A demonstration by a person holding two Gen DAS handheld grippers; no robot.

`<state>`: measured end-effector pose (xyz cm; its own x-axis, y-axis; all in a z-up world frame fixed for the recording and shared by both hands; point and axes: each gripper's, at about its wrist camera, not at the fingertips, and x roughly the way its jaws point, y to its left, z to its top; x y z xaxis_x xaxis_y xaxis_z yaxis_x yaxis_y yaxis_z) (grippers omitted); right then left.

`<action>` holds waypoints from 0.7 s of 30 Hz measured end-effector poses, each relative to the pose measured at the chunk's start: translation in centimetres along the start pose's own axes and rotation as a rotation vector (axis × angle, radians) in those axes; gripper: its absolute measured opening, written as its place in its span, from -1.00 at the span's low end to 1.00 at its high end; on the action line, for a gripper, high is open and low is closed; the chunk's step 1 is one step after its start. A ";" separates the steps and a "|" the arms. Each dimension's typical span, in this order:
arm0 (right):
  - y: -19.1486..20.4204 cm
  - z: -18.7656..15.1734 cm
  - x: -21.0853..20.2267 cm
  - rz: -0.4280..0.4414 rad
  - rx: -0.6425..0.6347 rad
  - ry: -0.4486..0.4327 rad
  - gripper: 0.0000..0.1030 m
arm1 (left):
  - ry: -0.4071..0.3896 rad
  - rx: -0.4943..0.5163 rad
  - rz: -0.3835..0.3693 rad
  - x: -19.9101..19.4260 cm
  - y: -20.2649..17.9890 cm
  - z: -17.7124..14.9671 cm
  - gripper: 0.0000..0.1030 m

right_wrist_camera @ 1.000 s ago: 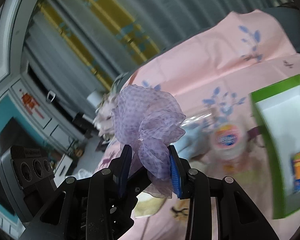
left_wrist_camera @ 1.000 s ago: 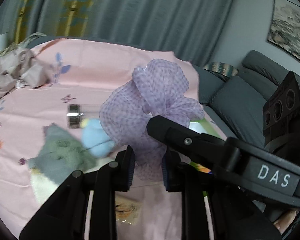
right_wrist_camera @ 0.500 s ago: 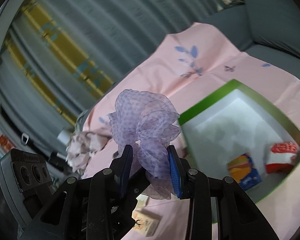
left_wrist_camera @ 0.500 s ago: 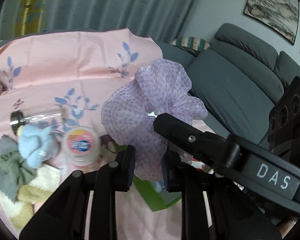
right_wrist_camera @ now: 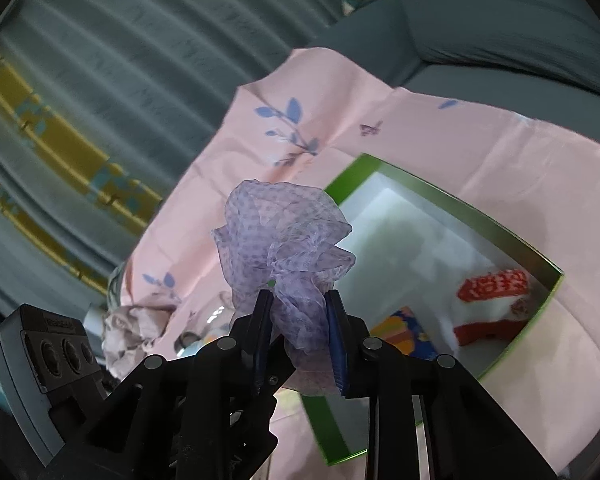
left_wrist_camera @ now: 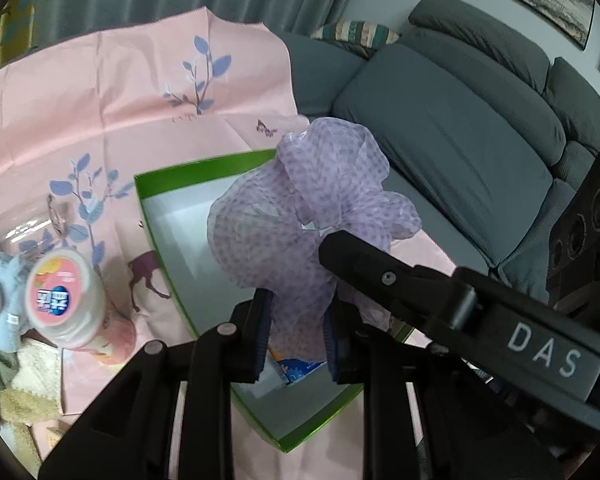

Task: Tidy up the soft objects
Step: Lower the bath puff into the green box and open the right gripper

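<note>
Scrunchie [left_wrist_camera: 312, 216], pinched between both the left gripper [left_wrist_camera: 296, 332] and right gripper [right_wrist_camera: 298, 334], now hangs above the green box [right_wrist_camera: 512, 240] instead of the clutter, ready for dropping in.

You see lilac scrunchie [left_wrist_camera: 300, 216], darker purple dots, frame ctr. Box [left_wrist_camera: 168, 168]: green rim, white inside. Cloth [left_wrist_camera: 140, 92], upper left: pink w/ blue leaf print. Sofa [left_wrist_camera: 460, 120], upper right: dk grey. Gripper pads [right_wrist_camera: 334, 332]: blue.
</note>
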<state>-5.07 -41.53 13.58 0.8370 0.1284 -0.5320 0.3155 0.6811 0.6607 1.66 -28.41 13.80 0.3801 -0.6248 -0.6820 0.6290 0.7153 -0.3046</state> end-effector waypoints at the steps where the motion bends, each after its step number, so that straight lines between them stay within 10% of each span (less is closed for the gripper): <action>1: -0.3 0.1 0.2 -0.009 0.013 0.004 -0.46 | 0.011 0.001 0.001 0.3 -0.1 0.1 -0.62; 21: -5.0 0.5 2.7 -0.128 0.182 0.075 -0.46 | 0.184 0.001 0.088 6.5 0.0 0.1 -0.55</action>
<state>-4.15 -44.93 9.10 0.7516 0.1074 -0.6509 0.4978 0.5551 0.6664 4.14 -32.52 9.43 0.3030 -0.4922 -0.8160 0.5999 0.7639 -0.2380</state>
